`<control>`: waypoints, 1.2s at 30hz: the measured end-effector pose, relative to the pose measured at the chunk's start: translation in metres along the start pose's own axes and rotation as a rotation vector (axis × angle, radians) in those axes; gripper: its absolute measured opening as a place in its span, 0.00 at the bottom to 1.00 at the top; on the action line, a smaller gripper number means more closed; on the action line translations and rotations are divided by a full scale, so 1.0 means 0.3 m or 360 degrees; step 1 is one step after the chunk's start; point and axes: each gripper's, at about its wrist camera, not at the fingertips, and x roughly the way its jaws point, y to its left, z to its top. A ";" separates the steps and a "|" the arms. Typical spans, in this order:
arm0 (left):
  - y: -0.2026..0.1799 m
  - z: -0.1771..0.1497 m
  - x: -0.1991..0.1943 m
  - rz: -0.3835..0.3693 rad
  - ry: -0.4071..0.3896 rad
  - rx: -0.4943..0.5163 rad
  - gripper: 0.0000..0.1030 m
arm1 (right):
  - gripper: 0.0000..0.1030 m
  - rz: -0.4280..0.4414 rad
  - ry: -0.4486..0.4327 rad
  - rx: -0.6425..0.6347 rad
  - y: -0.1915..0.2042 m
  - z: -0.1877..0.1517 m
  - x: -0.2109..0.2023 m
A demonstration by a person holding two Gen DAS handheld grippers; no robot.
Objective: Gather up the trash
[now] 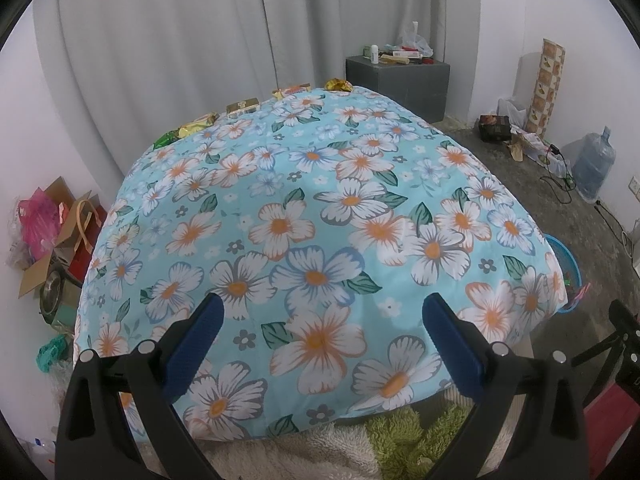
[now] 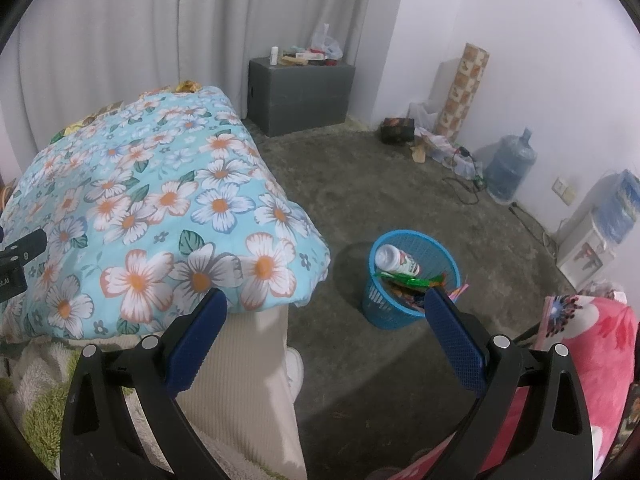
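Left gripper [image 1: 322, 320]: the two blue fingers stand wide apart and hold nothing; it hangs over the near part of the flowered cloth.
Flowered cloth [image 1: 312, 208]: light blue with big white and orange flowers; it covers a raised surface and fills the middle of the left wrist view.
Trash on the cloth: a row of small wrappers lies along the far edge, by the grey curtain [image 1: 180, 40]. From left to right: a green wrapper [image 1: 166, 138], a yellow wrapper [image 1: 198, 124], a small gold box [image 1: 242, 106], an orange-red packet [image 1: 292, 90] and a crumpled gold wrapper [image 1: 338, 85]. All are well apart from both grippers.
Left of the cloth: a heap of cardboard and bags [image 1: 52, 232] on the floor by the wall.
Right gripper [image 2: 325, 312]: its fingers are also spread wide and empty; it is above the floor, between the corner of the cloth and the blue basket.
Blue basket [image 2: 436, 248]: it stands upright on the grey floor [image 2: 380, 184], to the right of the cloth. Inside lie a white bottle [image 2: 398, 261], tilted, and some coloured wrappers [image 2: 412, 282].
Far wall: a grey box [image 2: 300, 92] with small things on top.
Right side: a water jug [image 2: 510, 170] stands by the wall; a pink blanket [image 2: 592, 344] is at the lower right edge.
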 end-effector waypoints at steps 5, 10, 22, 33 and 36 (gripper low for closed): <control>0.002 0.001 0.001 -0.0002 0.0001 0.0001 0.95 | 0.92 -0.0001 -0.0001 -0.0002 0.000 0.001 0.001; 0.004 0.001 0.005 -0.0003 0.0002 0.0001 0.95 | 0.92 -0.0002 -0.0004 -0.0004 -0.002 0.002 0.000; 0.004 -0.007 0.013 0.0002 0.0017 -0.0001 0.95 | 0.92 0.0009 -0.0001 -0.0021 -0.004 0.008 0.003; 0.004 -0.009 0.015 0.0006 0.0025 -0.0003 0.95 | 0.92 0.0019 0.0002 -0.0029 -0.005 0.010 0.005; 0.003 -0.009 0.016 0.0006 0.0026 -0.0003 0.95 | 0.92 0.0018 0.0003 -0.0030 -0.004 0.011 0.005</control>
